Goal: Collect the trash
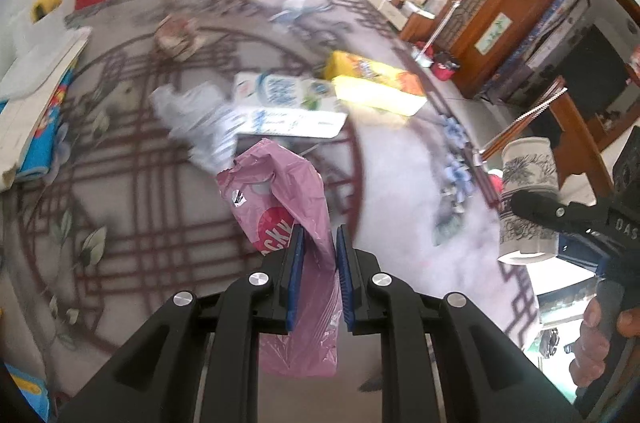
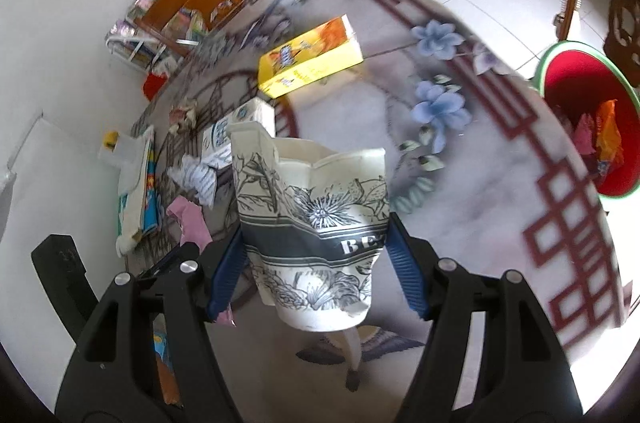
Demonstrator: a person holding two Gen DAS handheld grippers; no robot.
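My left gripper [image 1: 319, 247] is shut on a pink plastic wrapper [image 1: 280, 191], which hangs above the round patterned table [image 1: 140, 183]. My right gripper [image 2: 316, 243] is shut on a crumpled paper cup [image 2: 316, 223] with a black flower print; the same cup [image 1: 528, 199] shows at the right of the left wrist view. On the table lie a yellow carton [image 1: 376, 83], a white and blue box [image 1: 288, 103] and a crumpled striped wrapper [image 1: 200, 127]. A red bin [image 2: 588, 119] holding coloured wrappers stands beyond the table's edge at the right.
A crumpled ball of paper [image 1: 176, 35] lies farther back on the table. Books and a white pad [image 1: 36, 103] rest at its left edge. Wooden chairs [image 1: 576, 127] and cabinets [image 1: 500, 3] surround the table. A hand [image 1: 600, 335] grips the other tool.
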